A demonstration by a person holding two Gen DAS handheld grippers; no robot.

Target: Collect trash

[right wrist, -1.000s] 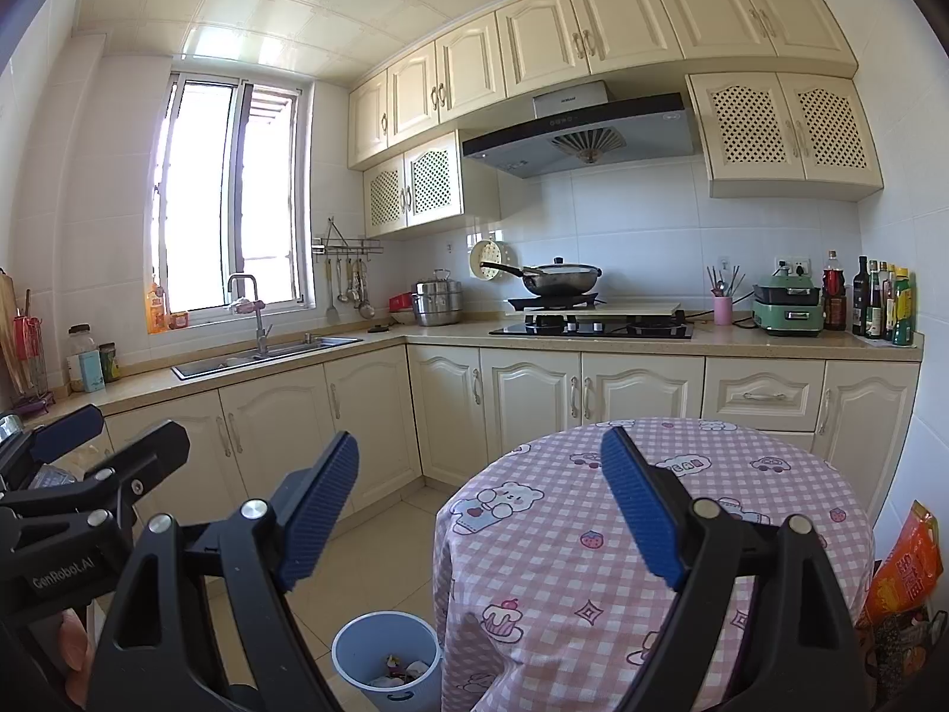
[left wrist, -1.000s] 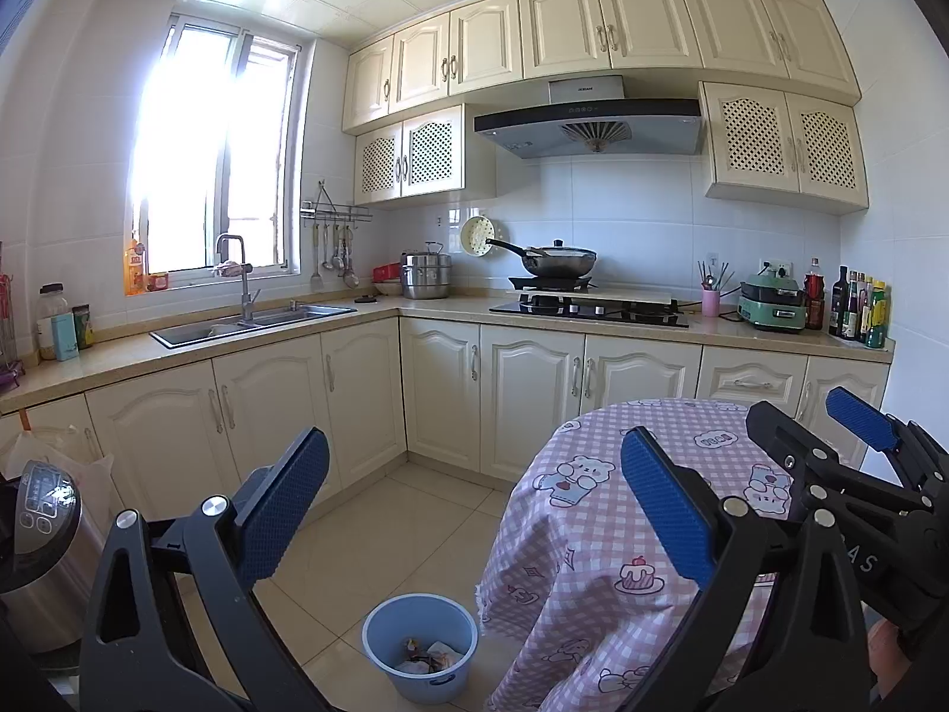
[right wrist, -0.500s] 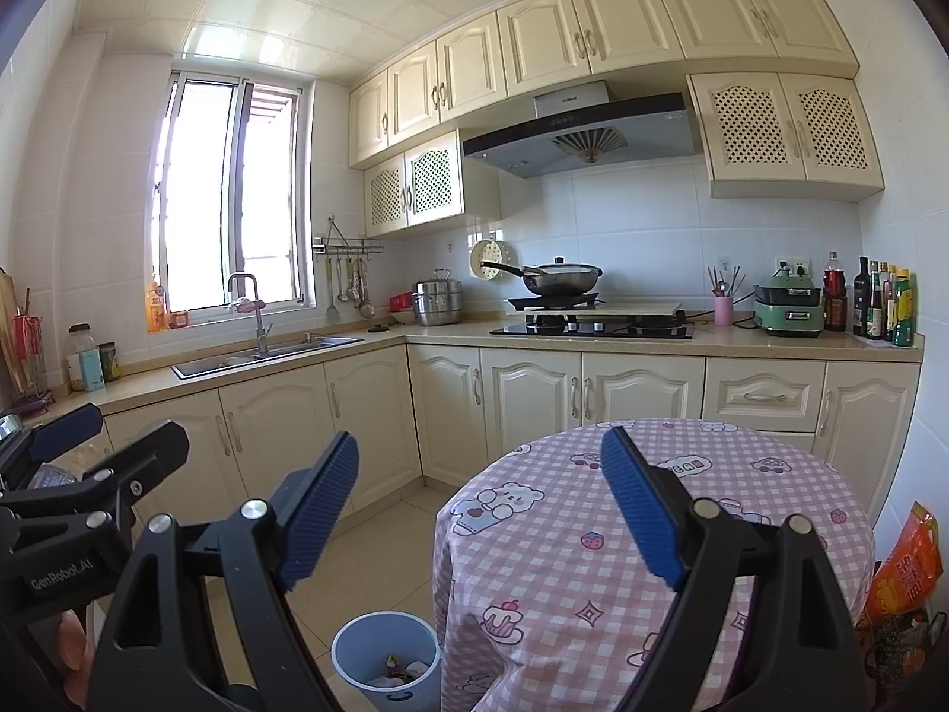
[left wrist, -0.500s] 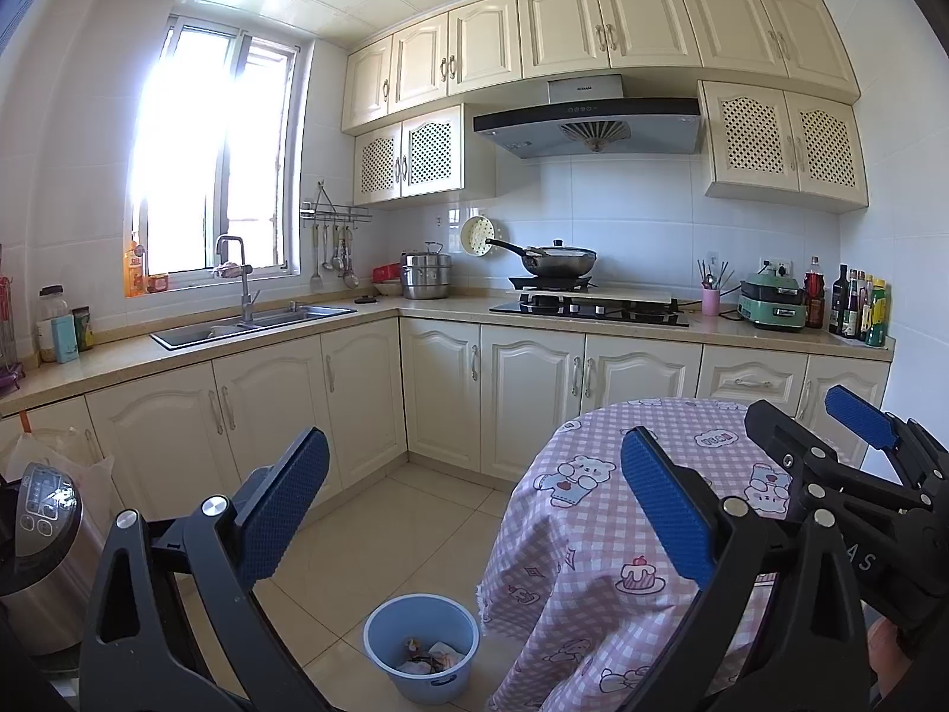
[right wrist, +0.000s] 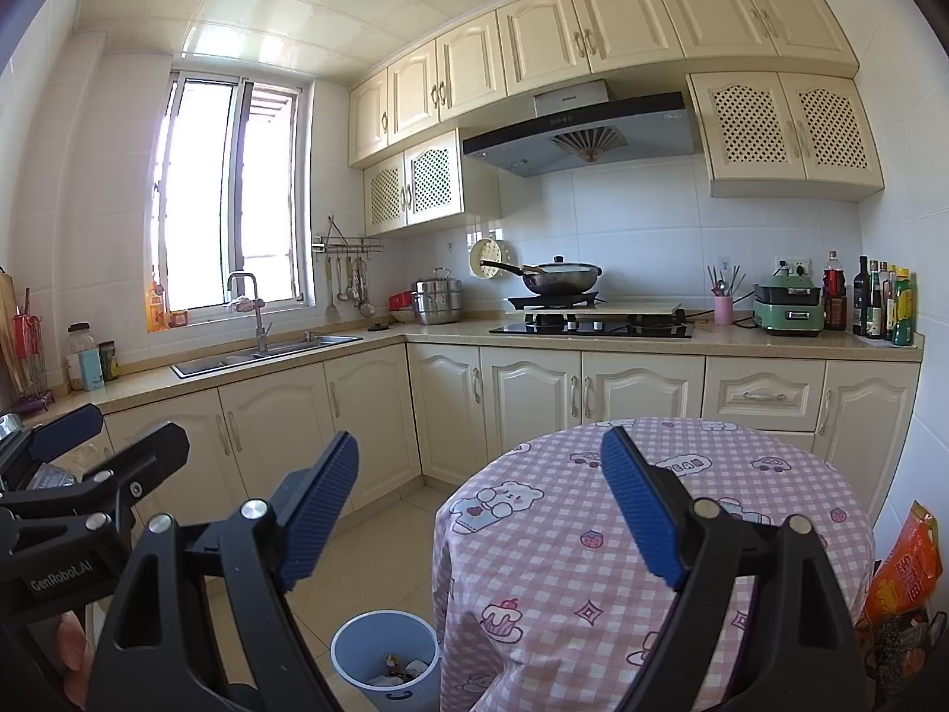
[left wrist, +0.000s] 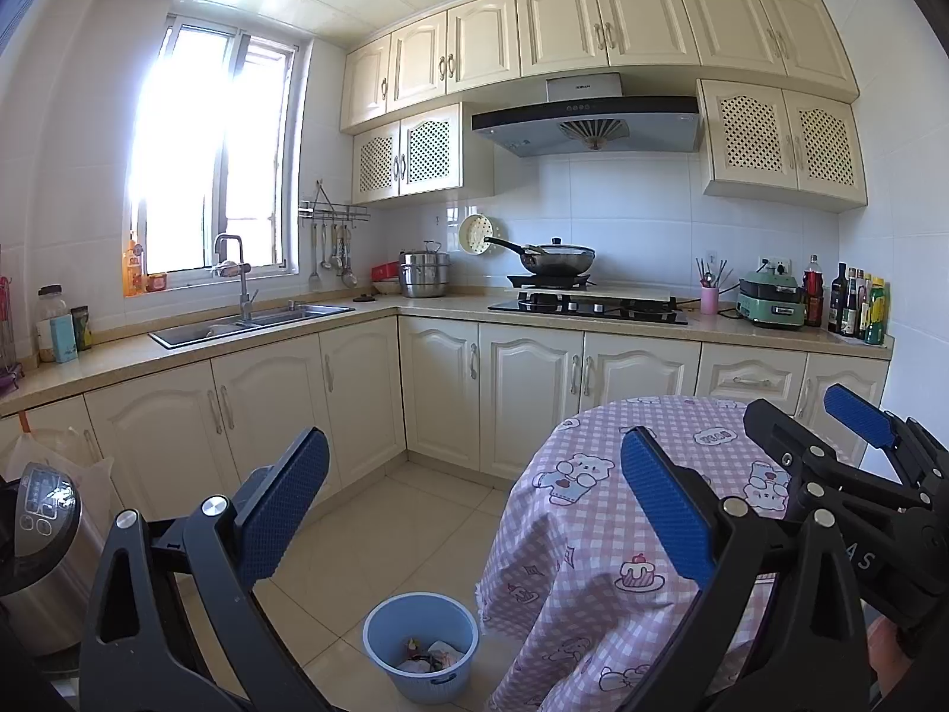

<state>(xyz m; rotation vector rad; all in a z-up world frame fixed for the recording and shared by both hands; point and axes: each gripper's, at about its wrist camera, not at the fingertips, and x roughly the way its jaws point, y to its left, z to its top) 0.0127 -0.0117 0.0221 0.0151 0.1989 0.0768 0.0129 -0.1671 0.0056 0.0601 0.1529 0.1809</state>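
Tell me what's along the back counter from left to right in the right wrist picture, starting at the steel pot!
steel pot → black wok on the stove → pink utensil cup → green cooker → row of bottles

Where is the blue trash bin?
The blue trash bin stands on the tiled floor at the bottom middle of both wrist views, right beside the left edge of the round table with the pink checked cloth.

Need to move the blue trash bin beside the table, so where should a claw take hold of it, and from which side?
Grip the blue trash bin by its upper rim, coming down from above on the side away from the table. It stands upright and open-topped, its thin rim free there, while the tablecloth hangs close on the other side.
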